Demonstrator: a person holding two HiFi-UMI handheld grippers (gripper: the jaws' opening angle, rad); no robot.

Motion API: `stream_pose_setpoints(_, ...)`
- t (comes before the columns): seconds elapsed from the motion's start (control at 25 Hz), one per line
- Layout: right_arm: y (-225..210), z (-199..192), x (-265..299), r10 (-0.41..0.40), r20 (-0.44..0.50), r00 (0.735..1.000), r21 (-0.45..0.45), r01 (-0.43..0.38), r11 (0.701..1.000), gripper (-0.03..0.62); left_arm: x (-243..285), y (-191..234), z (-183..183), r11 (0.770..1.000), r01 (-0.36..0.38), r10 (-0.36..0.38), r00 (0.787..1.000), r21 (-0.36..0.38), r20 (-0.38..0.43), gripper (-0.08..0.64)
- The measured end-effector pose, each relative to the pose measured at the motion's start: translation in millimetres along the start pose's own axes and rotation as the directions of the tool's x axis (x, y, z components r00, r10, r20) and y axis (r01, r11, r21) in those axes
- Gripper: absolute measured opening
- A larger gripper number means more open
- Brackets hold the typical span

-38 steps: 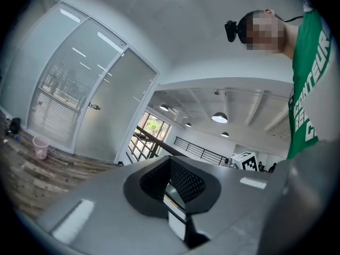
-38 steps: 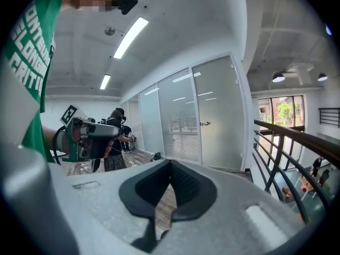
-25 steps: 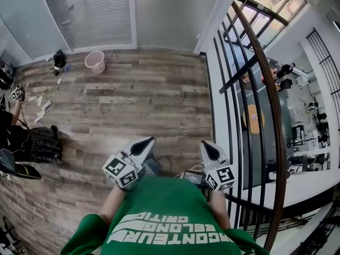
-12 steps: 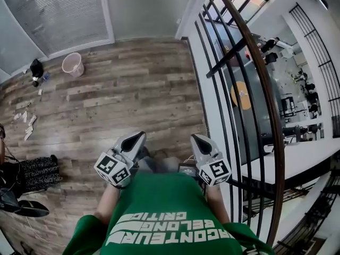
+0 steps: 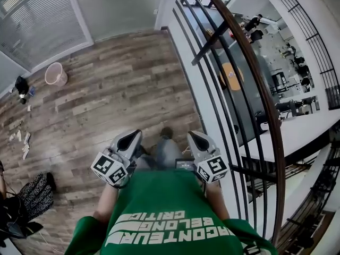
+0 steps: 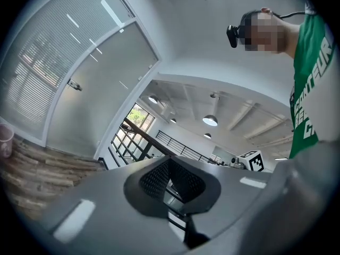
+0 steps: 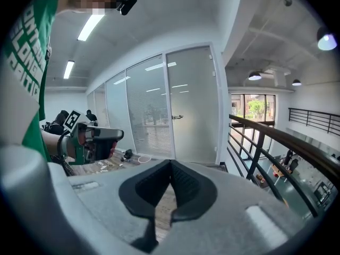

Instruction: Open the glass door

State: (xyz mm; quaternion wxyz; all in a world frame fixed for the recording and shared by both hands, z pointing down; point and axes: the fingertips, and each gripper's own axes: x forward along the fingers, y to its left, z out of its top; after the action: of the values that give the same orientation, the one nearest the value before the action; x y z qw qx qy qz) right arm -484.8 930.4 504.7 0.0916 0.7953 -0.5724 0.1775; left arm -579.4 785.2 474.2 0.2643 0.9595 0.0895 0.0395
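Broadly, the wooden floor (image 5: 117, 89) stretches open ahead of both claws, bare planks running all the way to the far wall. That wall is a glass partition with blinds (image 5: 32, 20). Beside it stands the glass door (image 7: 191, 105), a frosted panel flush in its frame with a small handle (image 7: 177, 117) at its left edge. It lies well apart from the claws, straight beyond the tips of the right one. Close to the right of the right claw runs a railing (image 5: 255, 78) of black bars under a brown handrail, edging a drop to a lower level. Behind the claws the person's green shirt (image 5: 164, 211) carries white print, upside down in the head view, where BELONG and CRITIC can be read and the largest line cannot be made out for certain. The left gripper (image 6: 170, 169) has its black ribbed pads meeting at the tip with nothing between them, and the right gripper (image 7: 170, 174) is closed and empty likewise. Each bears a cube of black and white square markers. Far off to the left of the left claw, a pink bin (image 5: 55, 73) sits near the partition, with scraps of paper (image 5: 24, 142) scattered along that floor edge.
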Motion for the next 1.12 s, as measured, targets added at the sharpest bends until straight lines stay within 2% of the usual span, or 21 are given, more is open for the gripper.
stream_pose_setpoints(0.2, -20, -6, 21, 0.009, 0.001, 1.000, 0.028, -0.009, 1.000, -0.006, 24, 13, -3, 1.000, -0.001, 0.002, 0.999, 0.011, -0.036, 0.017)
stream_pose_setpoints(0.4, -53, 11, 53, 0.036, 0.034, 0.999, 0.023, -0.036, 0.999, -0.006, 59, 33, 11, 1.000, -0.028, 0.028, 0.999, 0.008, -0.028, 0.017)
stream_pose_setpoints(0.84, -188, 59, 90, -0.023, 0.107, 0.994, 0.034, 0.020, 0.999, -0.006, 201, 39, 56, 0.998, 0.058, -0.057, 0.998, 0.034, -0.036, 0.017)
stream_pose_setpoints(1.12, -242, 62, 96, -0.024, 0.122, 0.992, 0.042, 0.019, 0.999, -0.006, 260, 37, 58, 0.997, 0.064, -0.062, 0.997, 0.046, -0.049, 0.017)
